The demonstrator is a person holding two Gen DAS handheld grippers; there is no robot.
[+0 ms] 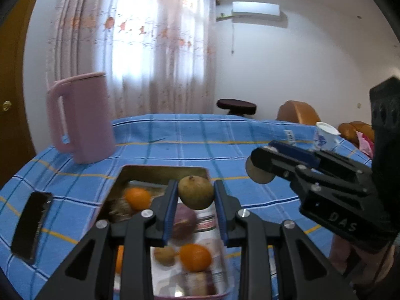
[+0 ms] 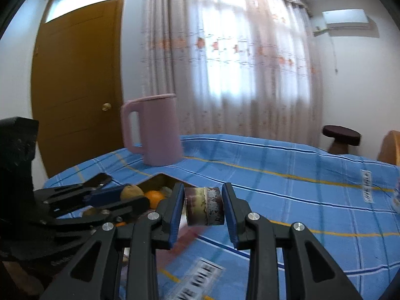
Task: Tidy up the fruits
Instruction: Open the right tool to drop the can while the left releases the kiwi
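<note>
- Blue checked cloth (image 1: 190, 137) covers the table, with a sheer flowered curtain (image 1: 150, 37) and a white wall behind it, and a brown door (image 2: 77, 80) off to one side.
- A pink lidded jug (image 1: 82, 117) stands upright on the cloth, beyond the far end of a metal tray (image 1: 162, 171).
- A dark phone (image 1: 31, 225) lies flat on the cloth just beside the tray.
- The left gripper (image 1: 196, 197) is clenched on a brownish-green round fruit (image 1: 196, 192), its blue pads pressing both sides, and holds it above the tray.
- Below it in the tray lie two oranges (image 1: 195, 257), a small tan fruit (image 1: 165, 255) and a purple fruit (image 1: 183, 221); motion blur softens them all.
- The right gripper (image 2: 203, 207) is closed on a short cylindrical piece (image 2: 205, 206) with a dark purple rind and a pale green cut face; what it is cannot be told.
- In the right wrist view this piece hangs over the cloth, close to the tray's edge.
- A white cup with a blue pattern (image 1: 325, 136) stands near the far right edge of the table, well apart from the tray.
</note>
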